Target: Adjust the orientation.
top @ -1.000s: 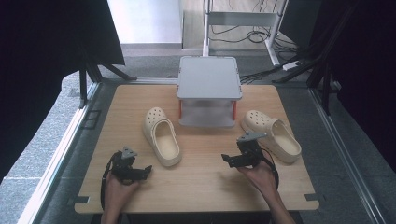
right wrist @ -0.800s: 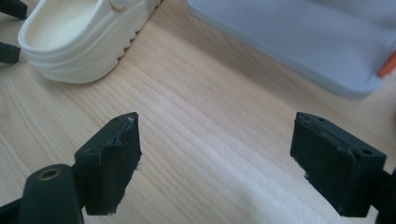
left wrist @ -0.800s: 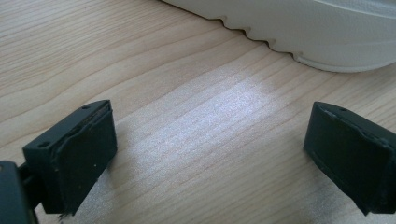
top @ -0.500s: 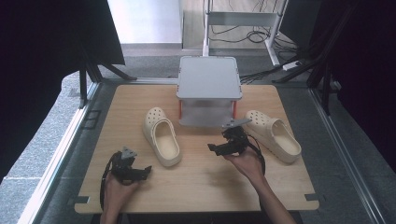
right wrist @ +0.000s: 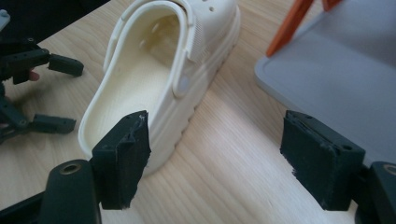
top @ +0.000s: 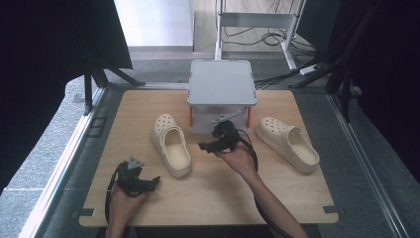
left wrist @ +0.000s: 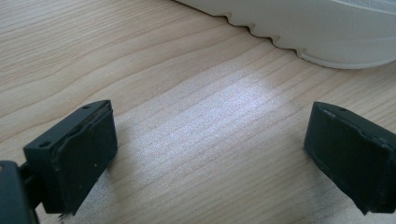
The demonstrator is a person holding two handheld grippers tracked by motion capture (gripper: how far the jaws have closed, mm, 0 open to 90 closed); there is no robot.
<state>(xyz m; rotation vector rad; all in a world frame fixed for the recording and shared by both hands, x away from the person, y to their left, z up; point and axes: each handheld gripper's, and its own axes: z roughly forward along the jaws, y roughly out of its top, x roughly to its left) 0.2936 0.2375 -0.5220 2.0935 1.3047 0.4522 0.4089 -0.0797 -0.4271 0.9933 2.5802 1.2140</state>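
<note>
- In the left gripper view the picture's top edge cuts the cream clog (left wrist: 327, 28) down to its ridged sole.
- In the right gripper view the grey shelf (right wrist: 345, 79) and its orange legs (right wrist: 292, 25) are cut off.
- In the high view the shelf's top hides what lies beneath.

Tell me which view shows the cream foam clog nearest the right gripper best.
The high view: the whole cream foam clog lies in sight, toe toward the shelf. The right gripper view gives a close look at its heel opening and strap; the left gripper view catches just its sole edge.
</note>
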